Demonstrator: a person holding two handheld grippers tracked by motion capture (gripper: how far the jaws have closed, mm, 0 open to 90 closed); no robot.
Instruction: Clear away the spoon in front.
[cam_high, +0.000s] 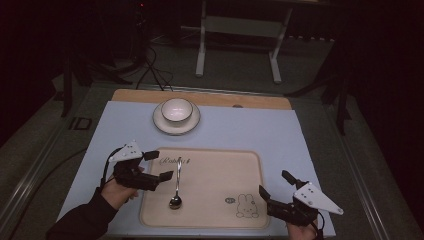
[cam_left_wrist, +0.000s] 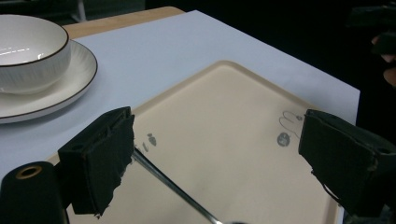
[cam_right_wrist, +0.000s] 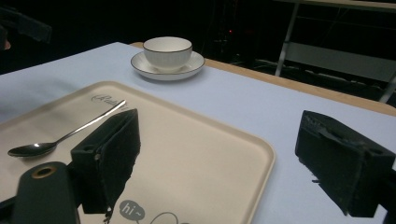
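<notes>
A metal spoon (cam_high: 176, 186) lies on the beige tray (cam_high: 220, 170), bowl end toward me. My left gripper (cam_high: 161, 165) is at the tray's left edge, beside the spoon's handle. Its jaws stand wide open, and the pads do not press on the handle (cam_left_wrist: 173, 186), which runs out from behind the left-hand jaw. My right gripper (cam_high: 274, 183) hovers open over the tray's near right corner with nothing between its jaws. In the right gripper view the spoon (cam_right_wrist: 60, 137) rests far to the left on the tray (cam_right_wrist: 201, 154).
A white bowl (cam_high: 176, 110) sits on a white saucer (cam_high: 161, 125) beyond the tray, on the pale blue mat (cam_high: 240, 130). A wooden table edge (cam_high: 250, 101) runs behind it. Farther back stand a metal frame (cam_high: 200, 55) and floor cables (cam_high: 152, 70).
</notes>
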